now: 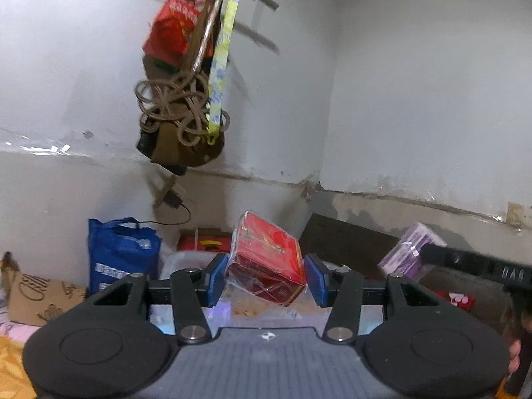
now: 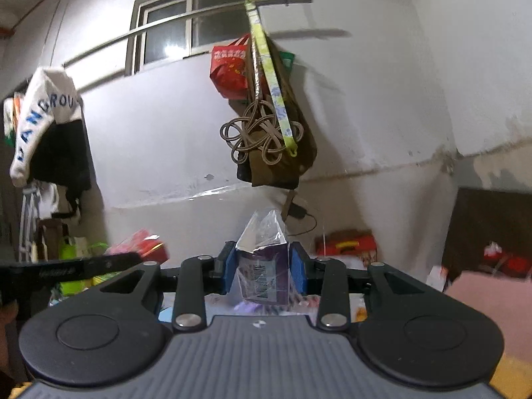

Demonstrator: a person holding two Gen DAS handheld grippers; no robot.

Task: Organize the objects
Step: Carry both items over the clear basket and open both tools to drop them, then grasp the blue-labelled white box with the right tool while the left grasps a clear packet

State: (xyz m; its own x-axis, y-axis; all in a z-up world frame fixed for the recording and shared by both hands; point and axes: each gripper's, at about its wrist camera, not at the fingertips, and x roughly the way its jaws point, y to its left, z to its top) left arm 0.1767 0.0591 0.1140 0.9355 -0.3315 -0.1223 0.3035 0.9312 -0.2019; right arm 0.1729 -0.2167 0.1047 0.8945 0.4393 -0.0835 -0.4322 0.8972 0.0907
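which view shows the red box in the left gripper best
The left wrist view: the red box, wrapped in clear film, sits tilted between the left gripper pads, close and centred. The right wrist view shows it only as a blurred red shape at far left, beyond the purple box in the right gripper.

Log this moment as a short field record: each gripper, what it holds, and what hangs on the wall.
left gripper: shut on the red box, which sits tilted between the blue pads, wrapped in clear film
right gripper: shut on the purple box, upright, barcode facing the camera, clear wrap peaking above it
height: both boxes held up off the clutter below
wall: red bag, coiled rope and yellow-green strap hang from a rail
left of the left gripper: blue bag
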